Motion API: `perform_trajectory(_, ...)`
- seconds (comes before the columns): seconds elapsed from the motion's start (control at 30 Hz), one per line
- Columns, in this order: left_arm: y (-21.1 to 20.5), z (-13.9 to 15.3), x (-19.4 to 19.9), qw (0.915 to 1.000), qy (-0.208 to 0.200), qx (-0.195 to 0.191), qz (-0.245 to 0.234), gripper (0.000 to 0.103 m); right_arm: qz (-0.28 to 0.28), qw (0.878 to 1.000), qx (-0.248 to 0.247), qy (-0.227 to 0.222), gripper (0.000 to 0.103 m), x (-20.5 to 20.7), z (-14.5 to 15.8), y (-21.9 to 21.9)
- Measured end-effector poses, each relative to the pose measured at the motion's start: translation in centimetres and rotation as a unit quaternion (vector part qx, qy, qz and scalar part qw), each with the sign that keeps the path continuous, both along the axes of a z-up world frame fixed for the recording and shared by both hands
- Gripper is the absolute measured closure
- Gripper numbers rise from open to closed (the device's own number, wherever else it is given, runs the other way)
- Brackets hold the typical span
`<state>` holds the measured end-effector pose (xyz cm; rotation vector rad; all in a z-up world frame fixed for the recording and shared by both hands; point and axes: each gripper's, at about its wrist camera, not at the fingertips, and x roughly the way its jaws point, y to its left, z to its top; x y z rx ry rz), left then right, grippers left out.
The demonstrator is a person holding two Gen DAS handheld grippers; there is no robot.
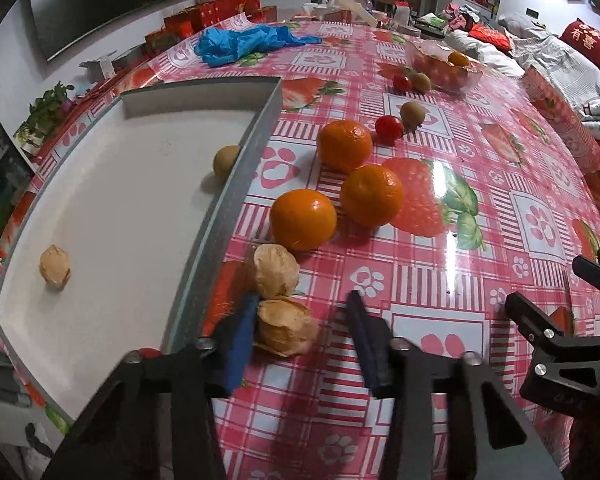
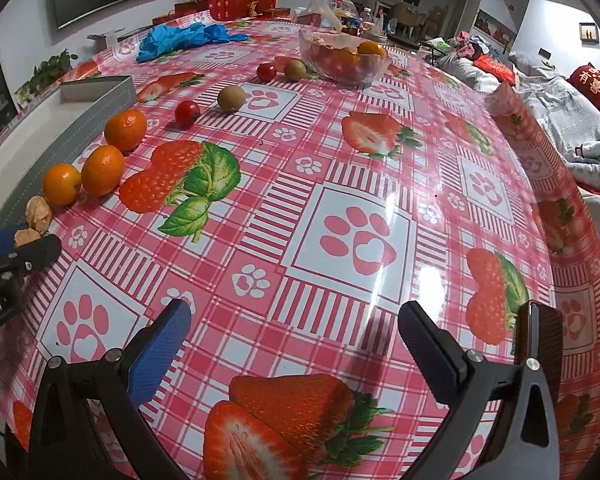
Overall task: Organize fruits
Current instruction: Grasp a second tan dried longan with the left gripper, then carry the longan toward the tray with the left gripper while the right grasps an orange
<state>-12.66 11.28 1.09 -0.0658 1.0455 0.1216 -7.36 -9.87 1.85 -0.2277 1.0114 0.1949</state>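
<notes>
The left gripper (image 1: 306, 330) points steeply down with its jaws narrowed but a gap showing beside its right finger, while the right gripper (image 2: 294, 344), also tilted steeply down, hangs with its jaws spread wide and nothing between them.

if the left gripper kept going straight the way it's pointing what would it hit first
Most likely the papery husked fruit lying between the fingers of the left gripper, touching the left pad. Past it sits a second husked fruit, then an orange. Depth is uncertain.
</notes>
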Motion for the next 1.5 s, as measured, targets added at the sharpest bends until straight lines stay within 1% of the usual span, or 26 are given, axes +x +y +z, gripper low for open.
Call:
perform_trajectory(0.07,0.1,0.0,0.1,1.0000,0.002,-0.008,-0.003,0.075,0.001,1.000,0.002,0.001,0.000,0.1,0.0,0.0)
perform_trajectory(0.17,0.1,0.0,-0.2,0.9998,0.001,-0.018,-0.002,0.075,0.001,1.000,0.003,0.003,0.000,0.0,0.0,0.0)
perform_trajectory(0.3,-0.8,0.0,-1.4,0.9998,-0.003,-0.011,-0.015,0.077,0.004,1.000,0.006,0.004,0.000,-0.1,0.0,0.0)
perform_trajectory(0.43,-0.8,0.1,-2.5,0.9996,-0.005,-0.023,-0.015,0.077,0.019,0.999,0.025,0.025,0.000,0.0,-0.2,0.2)
perform_trajectory(0.5,-0.7,0.2,-2.9,0.9996,-0.006,-0.025,-0.015,0.077,0.028,0.999,0.023,0.026,0.000,-0.1,-0.2,0.7)
perform_trajectory(0.6,-0.3,0.2,-3.5,0.9994,-0.005,-0.030,-0.013,0.077,0.052,0.998,0.022,0.031,0.000,0.0,-0.2,2.0)
perform_trajectory(0.77,0.5,0.1,-4.1,0.9990,-0.008,-0.042,-0.009,0.077,0.093,0.994,0.034,0.047,0.000,0.7,-0.4,5.0)
perform_trajectory(0.97,0.6,0.1,-4.6,0.9992,-0.015,-0.035,-0.010,0.077,0.109,0.992,0.037,0.047,0.000,2.5,-0.5,8.2)
perform_trajectory(1.1,0.9,0.1,-4.8,0.9990,-0.019,-0.038,-0.009,0.077,0.120,0.991,0.040,0.043,0.002,3.6,-0.4,10.2)
perform_trajectory(1.2,1.1,0.1,-5.0,0.9988,-0.021,-0.043,-0.008,0.077,0.130,0.990,0.041,0.039,0.008,4.3,-0.2,11.5)
perform_trajectory(1.27,1.2,0.1,-5.1,0.9987,-0.022,-0.045,-0.007,0.077,0.140,0.989,0.041,0.036,0.013,4.7,-0.1,12.3)
perform_trajectory(1.3,1.1,0.1,-5.1,0.9987,-0.022,-0.045,-0.007,0.077,0.144,0.988,0.042,0.034,0.018,4.8,0.0,12.6)
perform_trajectory(1.33,1.1,0.1,-5.1,0.9987,-0.022,-0.046,-0.007,0.077,0.147,0.988,0.042,0.031,0.025,5.0,0.2,12.9)
perform_trajectory(1.37,1.1,0.0,-5.0,0.9987,-0.023,-0.046,-0.006,0.077,0.148,0.988,0.044,0.029,0.029,5.1,0.3,13.1)
perform_trajectory(1.43,1.1,0.0,-5.0,0.9986,-0.023,-0.047,-0.006,0.077,0.151,0.987,0.047,0.028,0.048,5.2,0.5,13.3)
perform_trajectory(1.47,1.1,0.0,-5.0,0.9986,-0.024,-0.047,-0.006,0.077,0.155,0.986,0.050,0.028,0.054,5.2,0.6,13.4)
perform_trajectory(1.5,1.1,0.0,-5.1,0.9986,-0.024,-0.047,-0.007,0.077,0.159,0.985,0.055,0.029,0.064,5.2,0.7,13.4)
